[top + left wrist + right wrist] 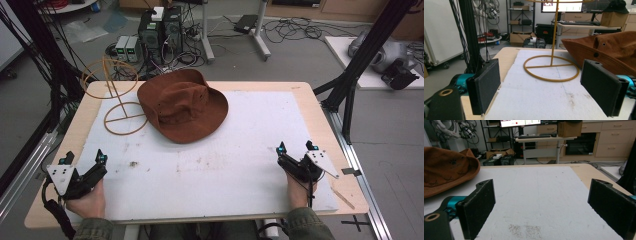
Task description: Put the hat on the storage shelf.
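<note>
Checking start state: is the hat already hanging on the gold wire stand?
No, the brown hat lies flat on the white mat, its brim overlapping the gold stand's base ring.

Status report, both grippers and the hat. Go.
Left gripper open, empty, near left edge. Right gripper open, empty, near right. Brown hat on the mat, beside the wire stand. Nothing between.

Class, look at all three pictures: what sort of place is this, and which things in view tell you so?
Most likely a robotics or research lab. Computer towers and loose cables sit on the floor beyond the table, desks carry a monitor, and a person holds the left gripper and right gripper.
</note>
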Demonstrator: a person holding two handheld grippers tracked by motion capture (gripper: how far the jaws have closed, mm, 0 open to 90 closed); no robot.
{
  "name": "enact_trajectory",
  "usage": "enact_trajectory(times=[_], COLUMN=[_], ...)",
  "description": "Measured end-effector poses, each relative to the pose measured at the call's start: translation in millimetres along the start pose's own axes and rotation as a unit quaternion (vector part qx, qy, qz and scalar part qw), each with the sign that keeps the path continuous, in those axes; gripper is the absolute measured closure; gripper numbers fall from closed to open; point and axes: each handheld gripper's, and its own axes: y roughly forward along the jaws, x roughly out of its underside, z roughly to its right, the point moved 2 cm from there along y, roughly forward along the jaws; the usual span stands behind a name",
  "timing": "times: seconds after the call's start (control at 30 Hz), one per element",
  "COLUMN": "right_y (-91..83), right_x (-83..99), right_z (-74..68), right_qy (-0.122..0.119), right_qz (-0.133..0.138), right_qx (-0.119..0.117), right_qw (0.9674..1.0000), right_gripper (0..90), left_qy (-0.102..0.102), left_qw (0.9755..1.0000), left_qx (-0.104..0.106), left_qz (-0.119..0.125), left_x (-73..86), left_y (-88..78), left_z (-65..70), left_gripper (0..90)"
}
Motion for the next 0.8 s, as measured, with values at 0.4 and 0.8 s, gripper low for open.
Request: enact_trajectory(times=[0.4,0.8], right_y=[-1.3,-1.9], right_x=[-2.6,-16.5], right_z=[-0.4,-6.9], right_qy=[-0.001,0.001], right_qz=[0.005,0.007], right_qx=[-0.001,-0.031], right_qw=[1.0000,0.9995], right_gripper=[6.8,6.8], left_qy=[-0.001,-0.007], left_qw=[1.0000,0.9999], left_qx=[0.005,0.009], left_qz=[-0.002,-0.011], left_x=[0.3,2.0], left_y=[0.4,-0.7], left_z=[1.1,1.1], left_gripper=[16.6,16.6])
